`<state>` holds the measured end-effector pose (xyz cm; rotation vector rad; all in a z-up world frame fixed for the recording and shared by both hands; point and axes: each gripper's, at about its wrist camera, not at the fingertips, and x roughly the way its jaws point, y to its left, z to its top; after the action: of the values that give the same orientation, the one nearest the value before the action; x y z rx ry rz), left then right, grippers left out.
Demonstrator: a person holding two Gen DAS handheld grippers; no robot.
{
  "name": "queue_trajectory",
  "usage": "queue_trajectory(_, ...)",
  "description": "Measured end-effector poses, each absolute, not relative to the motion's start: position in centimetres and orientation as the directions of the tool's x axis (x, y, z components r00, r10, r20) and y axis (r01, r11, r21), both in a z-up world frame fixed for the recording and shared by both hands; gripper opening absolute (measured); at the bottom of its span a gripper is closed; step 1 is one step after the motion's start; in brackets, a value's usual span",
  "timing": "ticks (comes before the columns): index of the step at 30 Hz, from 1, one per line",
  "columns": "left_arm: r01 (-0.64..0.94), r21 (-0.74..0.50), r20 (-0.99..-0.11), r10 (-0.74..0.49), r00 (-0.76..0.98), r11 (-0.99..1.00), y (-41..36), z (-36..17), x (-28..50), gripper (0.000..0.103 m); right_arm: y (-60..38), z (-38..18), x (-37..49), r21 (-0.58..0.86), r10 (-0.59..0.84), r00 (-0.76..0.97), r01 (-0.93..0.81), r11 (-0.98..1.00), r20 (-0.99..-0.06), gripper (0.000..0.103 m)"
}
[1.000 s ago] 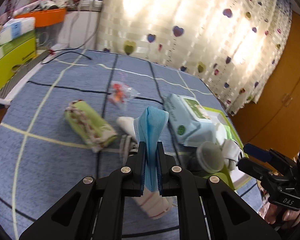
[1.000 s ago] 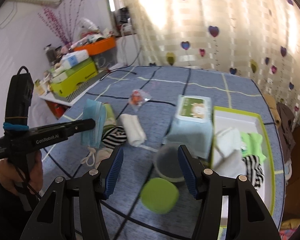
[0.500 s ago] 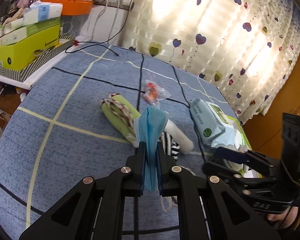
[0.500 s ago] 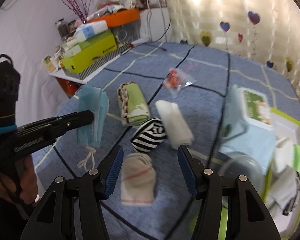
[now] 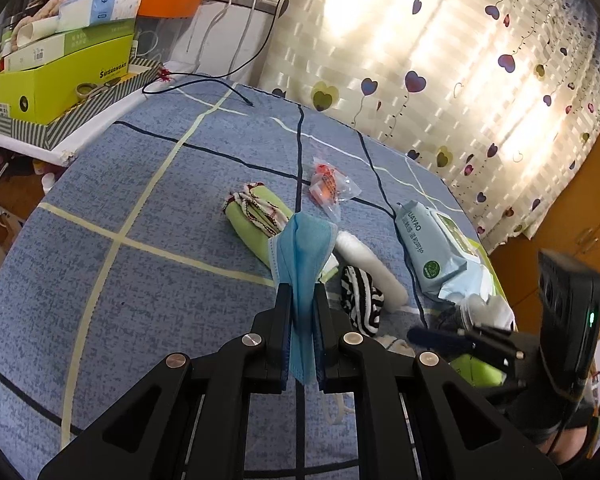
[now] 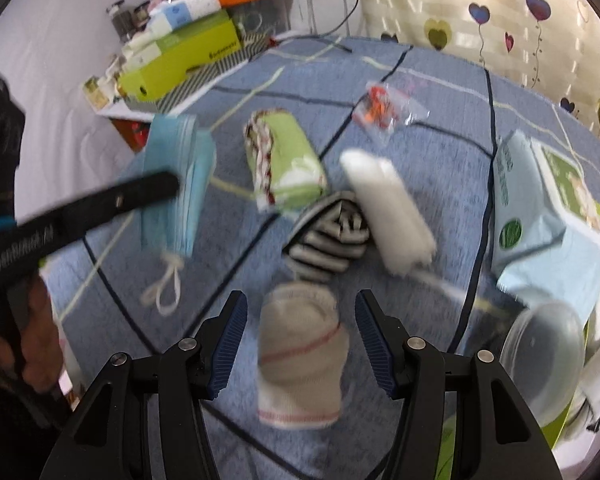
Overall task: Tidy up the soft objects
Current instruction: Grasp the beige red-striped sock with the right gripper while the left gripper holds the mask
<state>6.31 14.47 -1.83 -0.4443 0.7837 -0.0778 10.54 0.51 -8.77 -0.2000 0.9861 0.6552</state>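
Mask lifted, sock framed on the blue bedspread point(image 5: 100, 280)

The left gripper point(image 5: 302, 300) pinched the blue face mask point(image 5: 300, 256) above the bed; the right gripper point(image 6: 300, 320) stood open astride the beige sock point(image 6: 300, 356), near the striped sock point(image 6: 332, 240).

sock point(image 6: 300, 356) between right claw point(image 6: 300, 320) fingers

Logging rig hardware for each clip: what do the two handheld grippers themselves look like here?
Both are matte black. The right gripper has angular arms with round silver bolt heads and ribbed dark-blue pads. The left gripper has the same arms and bolts; its long black finger carries pale lettering, blurred. The right unit's black housing shows a green light.
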Motion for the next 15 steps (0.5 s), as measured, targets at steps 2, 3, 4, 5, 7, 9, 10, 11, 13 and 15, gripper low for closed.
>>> queue_trajectory(2,-0.091,-0.419,-0.665,-0.237,0.708,0.903,14.3,-1.9,6.4,0.01,0.6,-9.3,10.1,0.122,0.41,0.367,-0.603,0.789,-0.835,0.056)
queue_trajectory(3,-0.089,-0.42,-0.665,-0.239,0.708,0.903,14.2,-1.9,6.3,0.01,0.6,-9.5,9.9,0.113,0.402,0.365,-0.607,0.787,-0.84,0.056)
queue_trajectory(4,-0.087,-0.419,-0.665,-0.24,0.707,0.904,14.1,-1.9,6.2,0.01,0.7,-9.7,9.8,0.106,0.397,0.365,-0.609,0.786,-0.842,0.051)
queue_trajectory(5,-0.083,-0.419,-0.664,-0.242,0.708,0.904,14.0,-1.8,6.2,0.01,0.6,-9.8,9.7,0.097,0.39,0.369,-0.61,0.786,-0.844,0.045)
queue_trajectory(7,-0.076,-0.418,-0.659,-0.244,0.711,0.905,13.7,-1.5,6.0,0.01,0.4,-9.7,9.5,0.101,0.397,0.374,-0.609,0.787,-0.838,0.045)
queue_trajectory(9,-0.069,-0.415,-0.653,-0.244,0.717,0.907,13.5,-1.1,5.7,0.01,0.1,-9.2,9.2,0.099,0.405,0.388,-0.61,0.786,-0.828,0.045)
queue_trajectory(10,-0.066,-0.413,-0.651,-0.243,0.719,0.908,13.4,-1.0,5.6,0.01,0.0,-8.9,9.1,0.099,0.412,0.397,-0.611,0.785,-0.82,0.045)
queue_trajectory(11,-0.062,-0.412,-0.648,-0.244,0.721,0.909,13.2,-0.7,5.5,0.01,-0.2,-8.5,8.9,0.1,0.419,0.406,-0.611,0.785,-0.812,0.045)
queue_trajectory(13,-0.055,-0.408,-0.644,-0.245,0.725,0.911,12.8,-0.4,5.2,0.01,-0.8,-7.5,8.4,0.108,0.442,0.427,-0.612,0.784,-0.789,0.045)
queue_trajectory(15,-0.046,-0.405,-0.64,-0.248,0.727,0.913,12.4,0.0,5.0,0.01,-1.3,-6.5,8.0,0.109,0.457,0.451,-0.61,0.785,-0.767,0.045)
